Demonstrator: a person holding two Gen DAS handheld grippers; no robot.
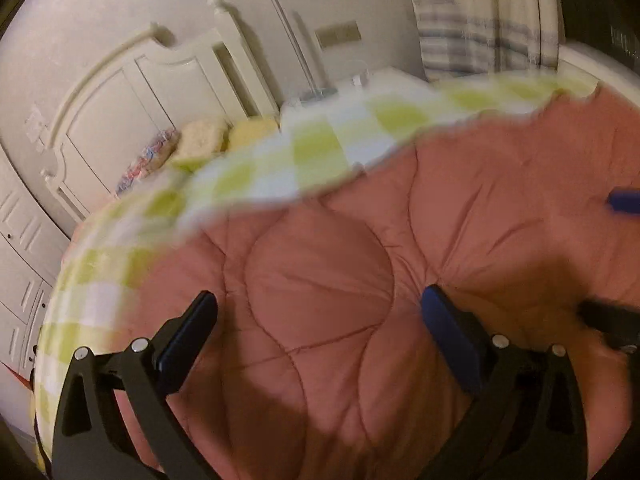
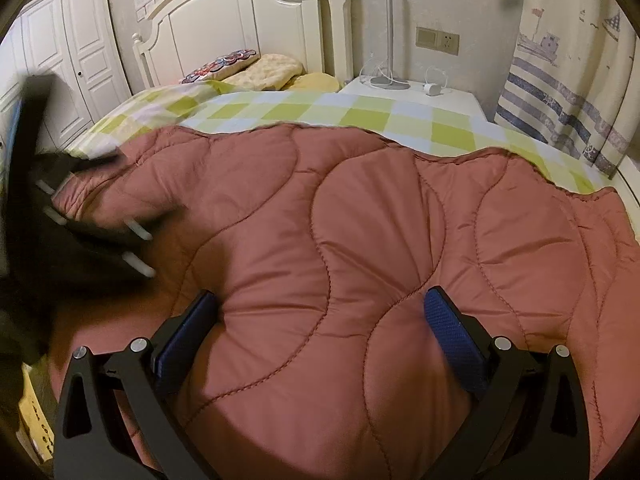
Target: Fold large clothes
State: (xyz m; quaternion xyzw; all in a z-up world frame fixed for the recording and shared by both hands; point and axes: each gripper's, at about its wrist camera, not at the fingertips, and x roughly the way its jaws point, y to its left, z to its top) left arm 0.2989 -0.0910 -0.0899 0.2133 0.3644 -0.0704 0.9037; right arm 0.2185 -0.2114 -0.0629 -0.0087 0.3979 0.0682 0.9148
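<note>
A large rust-pink quilted garment lies spread over the bed, filling most of both views. My left gripper is open just above the padded fabric, its jaws wide apart with nothing pinched between them; the left wrist view is blurred. My right gripper is open too, and a puffy bulge of the garment rises between its fingers. The left gripper shows as a dark blur at the left of the right wrist view. A blue pad of the right gripper peeks in at the right edge.
A green-and-white checked bedsheet covers the bed beyond the garment. Pillows lie against the white headboard. A white nightstand with a lamp stands at the right, a striped curtain beyond it, and a white wardrobe at the left.
</note>
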